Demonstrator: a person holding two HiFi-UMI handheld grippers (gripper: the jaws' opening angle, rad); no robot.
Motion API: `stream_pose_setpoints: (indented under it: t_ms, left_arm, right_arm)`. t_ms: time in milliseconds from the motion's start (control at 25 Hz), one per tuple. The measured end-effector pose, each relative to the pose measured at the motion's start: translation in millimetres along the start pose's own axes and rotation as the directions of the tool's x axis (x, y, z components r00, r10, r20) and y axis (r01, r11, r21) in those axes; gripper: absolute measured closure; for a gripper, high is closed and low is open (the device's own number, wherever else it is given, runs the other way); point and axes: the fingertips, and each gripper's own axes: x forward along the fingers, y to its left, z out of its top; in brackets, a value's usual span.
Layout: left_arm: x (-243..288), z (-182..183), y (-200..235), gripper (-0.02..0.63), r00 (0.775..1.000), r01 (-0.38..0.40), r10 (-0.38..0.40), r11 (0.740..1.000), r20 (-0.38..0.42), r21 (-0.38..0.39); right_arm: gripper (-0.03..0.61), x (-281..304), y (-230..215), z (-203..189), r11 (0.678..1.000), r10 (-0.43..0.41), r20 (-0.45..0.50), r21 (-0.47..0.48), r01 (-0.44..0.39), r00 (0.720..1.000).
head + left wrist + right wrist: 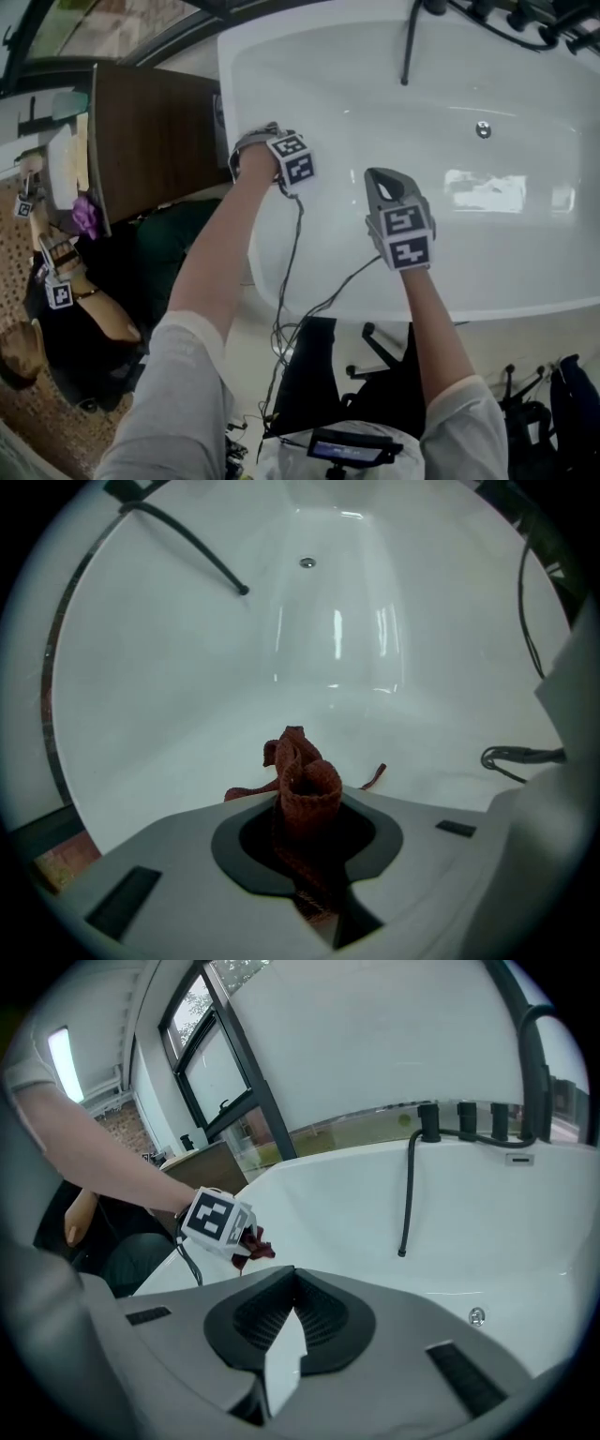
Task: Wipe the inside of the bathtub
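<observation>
Jaws of the left gripper (307, 808) clamp a red cloth (295, 757).
Right gripper (293, 1277) jaws pressed together; bathtub (169, 696) wall lies beyond both.

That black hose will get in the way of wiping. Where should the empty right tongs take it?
Probably grip the hose just above its free lower end, right tongs coming from inside the tub and closing across it: it is thin and hangs straight down.
</observation>
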Motion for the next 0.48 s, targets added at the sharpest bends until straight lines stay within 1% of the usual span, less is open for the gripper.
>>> stream_pose_setpoints:
  t_ms: [80,120,240,360,480]
  left_arm:
    - [-11.4,-6.8,26.1,0.534,0.999,-0.036,0.036,0.999,0.005,-0.034]
    - [-17.2,-11.0,36.4,0.534,0.998,-0.057,0.057,0.998,0.004,-0.040]
    - [-33.0,-25.4,51.9,0.534,0.995,-0.102,0.102,0.994,-0.009,-0.030]
    - [-44.8,-36.9,40.2,0.534,0.995,-0.102,0.102,0.994,-0.015,-0.027]
    - [-50.7,-45.2,14.3,0.534,0.997,-0.076,0.076,0.996,-0.002,-0.053]
  right_arm:
    - [0.571,-3.0,-2.4,4.9,1.000,-0.007,0.003,-0.008,0.007,1.000]
    - [0.570,-5.1,-2.7,6.5,1.000,-0.009,0.003,-0.012,0.009,1.000]
    - [0.570,-13.8,0.3,10.5,1.000,-0.012,0.004,-0.024,0.013,1.000]
    - [0.570,-27.4,3.9,14.8,0.999,-0.013,0.000,-0.036,0.013,1.000]
    - [0.571,-44.5,7.6,19.1,0.998,-0.007,-0.005,-0.065,0.006,1.000]
